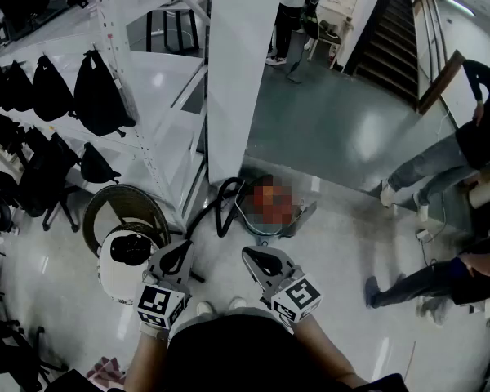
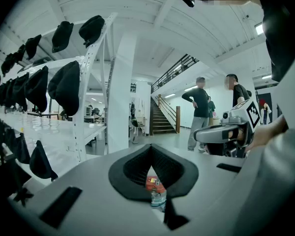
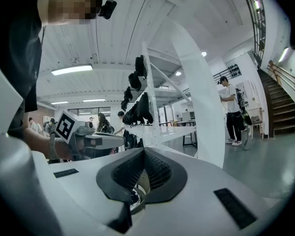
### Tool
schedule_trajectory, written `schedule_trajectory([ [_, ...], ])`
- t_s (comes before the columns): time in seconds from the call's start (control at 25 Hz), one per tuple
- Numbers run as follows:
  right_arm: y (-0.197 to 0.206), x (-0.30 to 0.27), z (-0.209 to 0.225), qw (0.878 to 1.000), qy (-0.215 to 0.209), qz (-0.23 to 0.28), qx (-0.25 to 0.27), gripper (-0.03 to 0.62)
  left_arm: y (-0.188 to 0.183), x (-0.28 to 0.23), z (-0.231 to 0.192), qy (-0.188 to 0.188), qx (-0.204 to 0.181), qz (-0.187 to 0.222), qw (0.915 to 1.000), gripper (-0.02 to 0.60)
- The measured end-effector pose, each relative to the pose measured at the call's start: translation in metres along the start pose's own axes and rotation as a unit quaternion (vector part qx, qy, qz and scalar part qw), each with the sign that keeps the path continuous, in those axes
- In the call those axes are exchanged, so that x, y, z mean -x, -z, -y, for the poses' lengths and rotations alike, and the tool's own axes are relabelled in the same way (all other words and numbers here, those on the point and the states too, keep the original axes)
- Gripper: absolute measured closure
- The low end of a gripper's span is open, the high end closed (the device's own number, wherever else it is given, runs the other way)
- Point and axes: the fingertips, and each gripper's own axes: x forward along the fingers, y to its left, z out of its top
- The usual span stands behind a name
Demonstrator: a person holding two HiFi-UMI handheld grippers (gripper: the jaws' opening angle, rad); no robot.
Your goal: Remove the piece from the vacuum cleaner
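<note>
Head view shows the vacuum cleaner (image 1: 251, 227) lying on the floor (image 1: 343, 251) just above the middle of the frame, at the foot of a white pillar (image 1: 237, 72). Its black hose (image 1: 222, 207) loops off its left side. Which piece is meant I cannot tell, since the body is partly hidden.

Both claws hang below it at the bottom centre, clear of it and touching nothing. The left claw (image 1: 180, 253) has its jaws pressed together with nothing held; its own view shows the black pads meeting at the tips, with something red and clear showing through the gap behind them. The right claw (image 1: 253, 256) is likewise closed and empty, its pads meeting in its own view.

Just left of the left claw sits a white round thing with a black top (image 1: 122, 260). A white rack (image 1: 139, 137) hung with black bags (image 1: 98, 88) fills the upper left. People (image 1: 441, 166) stand at the right edge, and a staircase (image 1: 392, 31) climbs in the upper right.
</note>
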Motion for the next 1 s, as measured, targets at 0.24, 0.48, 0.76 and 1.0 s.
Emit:
schedule_trajectory([
  [0.24,0.002,0.022,0.026,1.0,0.004,0.007,-0.001,0.568,-0.002,-0.031,0.026,0.003,-0.004,-0.005,1.0,0.563],
  [0.48,0.002,0.036,0.055,0.999,0.012,0.031,-0.026,0.568,-0.004,-0.056,0.04,0.012,-0.014,-0.014,0.9997,0.563],
  [0.76,0.012,0.015,0.085,0.998,0.01,0.031,-0.054,0.566,0.007,-0.085,0.025,0.009,-0.012,-0.033,0.9993,0.563],
  [1.0,0.016,-0.033,0.132,0.998,0.009,0.017,-0.054,0.566,0.016,-0.141,-0.016,0.011,-0.004,-0.04,0.9991,0.563],
])
